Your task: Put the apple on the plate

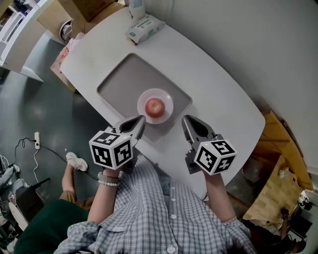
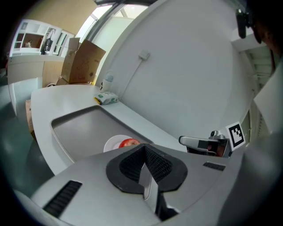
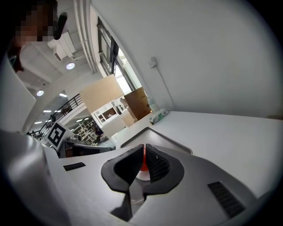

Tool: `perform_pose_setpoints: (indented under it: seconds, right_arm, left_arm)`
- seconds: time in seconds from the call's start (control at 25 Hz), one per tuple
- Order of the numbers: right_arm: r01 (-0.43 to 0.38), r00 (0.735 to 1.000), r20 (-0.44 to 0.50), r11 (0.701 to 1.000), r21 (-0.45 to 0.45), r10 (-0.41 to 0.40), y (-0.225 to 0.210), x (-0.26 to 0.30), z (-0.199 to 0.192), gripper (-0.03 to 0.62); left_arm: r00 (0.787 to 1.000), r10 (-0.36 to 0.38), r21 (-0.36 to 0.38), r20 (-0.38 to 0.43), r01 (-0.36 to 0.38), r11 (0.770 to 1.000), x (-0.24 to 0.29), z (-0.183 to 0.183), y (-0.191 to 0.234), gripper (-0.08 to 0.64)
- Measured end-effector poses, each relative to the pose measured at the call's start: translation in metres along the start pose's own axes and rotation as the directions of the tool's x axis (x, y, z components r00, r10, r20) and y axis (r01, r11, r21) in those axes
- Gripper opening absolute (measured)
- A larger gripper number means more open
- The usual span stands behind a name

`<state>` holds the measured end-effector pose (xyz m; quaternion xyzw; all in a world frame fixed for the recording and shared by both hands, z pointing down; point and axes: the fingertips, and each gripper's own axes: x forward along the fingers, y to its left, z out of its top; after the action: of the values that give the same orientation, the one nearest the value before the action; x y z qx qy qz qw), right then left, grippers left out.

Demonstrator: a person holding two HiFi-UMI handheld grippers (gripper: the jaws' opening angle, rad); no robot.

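Note:
A red apple [image 1: 155,106] sits on a small white plate [image 1: 168,112], which lies on a grey tray [image 1: 119,84] on the white table. My left gripper [image 1: 140,121] hovers just short of the plate's near left side, shut and empty. To the plate's near right, my right gripper [image 1: 186,121] is also shut and holds nothing. In the left gripper view the apple [image 2: 129,142] and plate [image 2: 111,144] peek over the closed left gripper [image 2: 143,149]. The right gripper view shows only a red sliver of the apple [image 3: 143,163] past the right gripper [image 3: 144,148].
A pack of wipes [image 1: 144,27] and a bottle [image 1: 136,7] stand at the table's far end. Cardboard boxes [image 1: 84,10] stand on the floor beyond it, with another box [image 1: 276,188] at the right. The wall runs along the table's right side.

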<state>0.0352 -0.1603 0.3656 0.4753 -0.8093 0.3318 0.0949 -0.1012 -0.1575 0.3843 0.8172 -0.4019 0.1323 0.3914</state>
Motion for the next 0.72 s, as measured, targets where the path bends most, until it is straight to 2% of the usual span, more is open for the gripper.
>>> perform_pose_setpoints:
  seconds: [0.32,0.72]
  right_arm:
    - [-0.026,0.992,0.120,0.998,-0.051,0.032,0.015,-0.036,0.029,0.028]
    - [-0.041,0.990,0.134,0.996,-0.079,0.052,0.019,-0.052,0.031,0.026]
  left_arm:
    - [0.997,-0.030,0.139,0.068,0.020,0.990,-0.018,0.019,-0.039,0.009]
    - [0.994,-0.043,0.151,0.101,0.027,0.988,-0.027,0.020,-0.056,0.009]
